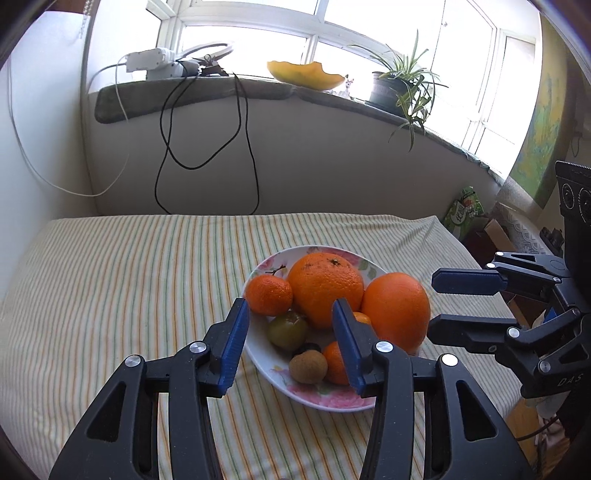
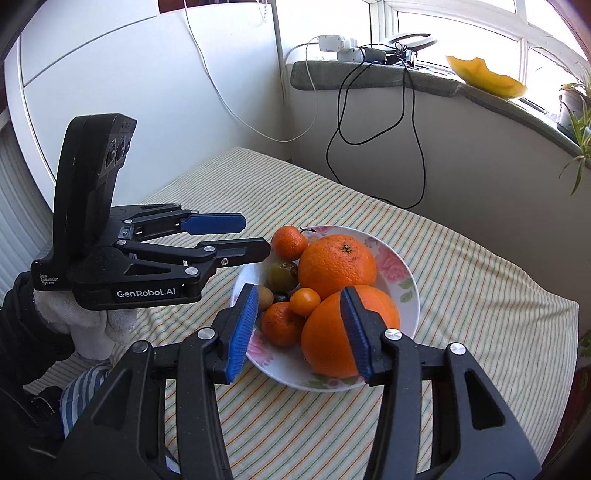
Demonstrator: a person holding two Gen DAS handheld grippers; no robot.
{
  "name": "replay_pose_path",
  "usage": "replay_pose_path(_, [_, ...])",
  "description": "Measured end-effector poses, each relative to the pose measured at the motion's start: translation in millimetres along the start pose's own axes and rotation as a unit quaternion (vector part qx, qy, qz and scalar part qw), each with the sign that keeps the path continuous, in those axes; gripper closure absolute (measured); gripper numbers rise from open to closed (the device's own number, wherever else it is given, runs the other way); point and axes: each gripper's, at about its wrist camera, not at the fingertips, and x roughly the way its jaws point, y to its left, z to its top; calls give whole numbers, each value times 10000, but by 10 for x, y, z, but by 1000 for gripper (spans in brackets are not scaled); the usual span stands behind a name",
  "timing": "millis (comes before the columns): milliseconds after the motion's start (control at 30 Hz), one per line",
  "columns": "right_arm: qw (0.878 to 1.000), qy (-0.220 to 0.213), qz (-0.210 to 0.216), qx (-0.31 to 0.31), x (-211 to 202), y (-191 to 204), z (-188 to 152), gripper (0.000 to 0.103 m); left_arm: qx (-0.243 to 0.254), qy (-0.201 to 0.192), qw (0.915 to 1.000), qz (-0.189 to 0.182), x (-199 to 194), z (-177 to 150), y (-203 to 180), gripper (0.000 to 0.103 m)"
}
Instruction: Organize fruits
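A: Where's the plate?
B: Centre, on the striped bench, piled with oranges.
A: Hand-held grippers?
B: Right hand-held gripper gaping at six o'clock over the plate; left hand-held gripper parted at nine o'clock.

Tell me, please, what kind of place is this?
Probably a home, perhaps a sunny room or enclosed balcony: a table with a striped cloth, a floral plate of fruit, and a windowsill with a potted plant.

Striped tablecloth over table, white wall behind, grey-topped windowsill, bright multi-pane window, potted plant, black cables hanging
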Motion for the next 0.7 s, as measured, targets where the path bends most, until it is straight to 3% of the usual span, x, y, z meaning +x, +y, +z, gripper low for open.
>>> replay_pose_path(167, [9995, -213, -79, 239, -160, -10, -69, 53, 43, -122, 9999, 36, -160, -51, -69, 43])
replay_pose_path(333, [9978, -411, -370, 365, -319, -11, -145, 52, 71, -195, 9998, 54, -303, -95, -167, 37])
replay_pose_path(400, [9967, -504, -438, 459, -379, -24, -167, 31, 107, -238, 9996, 113, -353, -113, -215, 35])
replay_pose_path(433, [9959, -584, -479, 504, -415, -27, -179, 27, 127, -253, 9995, 153, -379, -121, -234, 33])
replay_pose_path(567, [9933, -761, -658, 570, -548, -20, -224, 24, 177, -273, 9988, 378, -461, -159, -303, 23])
replay_pose_path(633, [9923, -791, -757, 580, -584, -16, -233, 24, 170, -292, 9983, 478, -498, -181, -327, 23])
replay_pose_path(700, [9910, -836, -852, 606, -619, -16, -252, 14, 126, -291, 9982, 518, -532, -206, -321, 23])
